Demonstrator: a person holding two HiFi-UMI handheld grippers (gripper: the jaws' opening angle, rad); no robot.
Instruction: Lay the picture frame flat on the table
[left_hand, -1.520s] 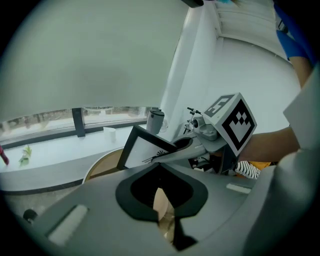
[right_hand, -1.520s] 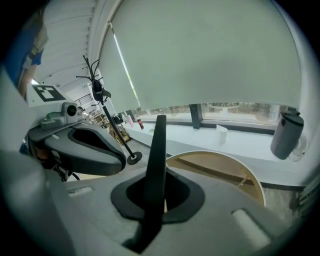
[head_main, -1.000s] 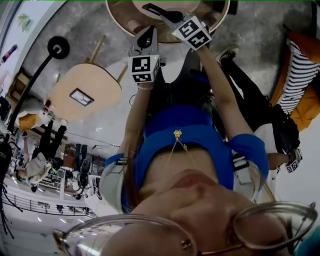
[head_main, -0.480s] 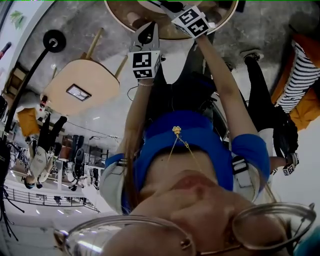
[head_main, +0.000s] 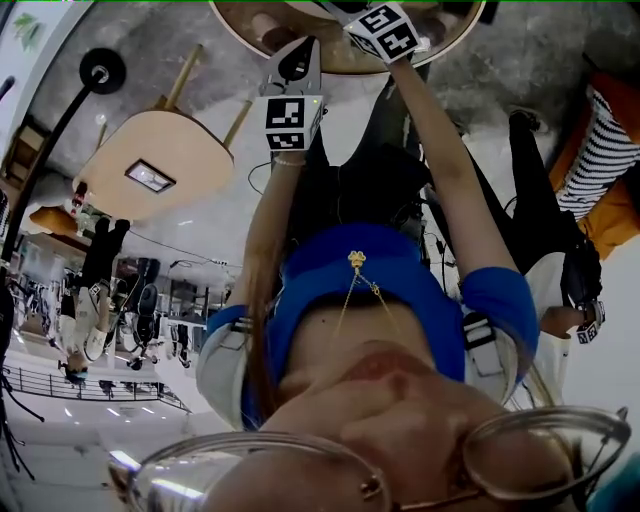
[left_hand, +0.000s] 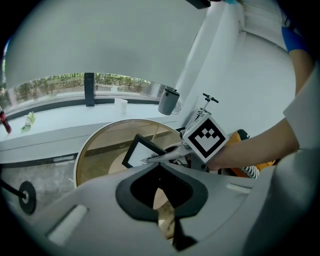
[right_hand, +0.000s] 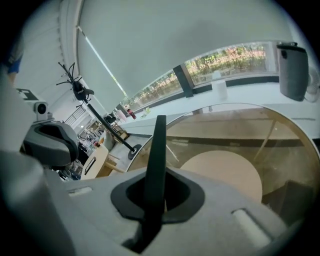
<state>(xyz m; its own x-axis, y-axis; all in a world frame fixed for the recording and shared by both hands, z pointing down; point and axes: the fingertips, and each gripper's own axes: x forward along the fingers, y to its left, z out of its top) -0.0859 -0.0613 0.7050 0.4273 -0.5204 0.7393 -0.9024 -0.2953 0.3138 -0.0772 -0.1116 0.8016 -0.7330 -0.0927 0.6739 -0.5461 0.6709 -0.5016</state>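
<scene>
Table top (right_hand: 235, 127): glossy clear glass (pale matt wood disc (right_hand: 225, 172) beneath); picture frame (left_hand: 141, 153): matt black; floor (head_main: 150, 40): rough mottled grey

**Black frame, amber table, blue top**

The picture frame (left_hand: 141, 152) has a black border around a white picture. The round table (left_hand: 100, 150) is amber-brown. A marker cube (left_hand: 206, 137) shows black squares on white. The person's top (head_main: 370, 265) is blue. A cushion (head_main: 600, 150) is black-and-white striped, on an orange seat (head_main: 610, 225).

free: table (left_hand: 100, 150) left of picture frame (left_hand: 137, 151) | obstacle: right gripper (left_hand: 148, 159) at frame
</scene>
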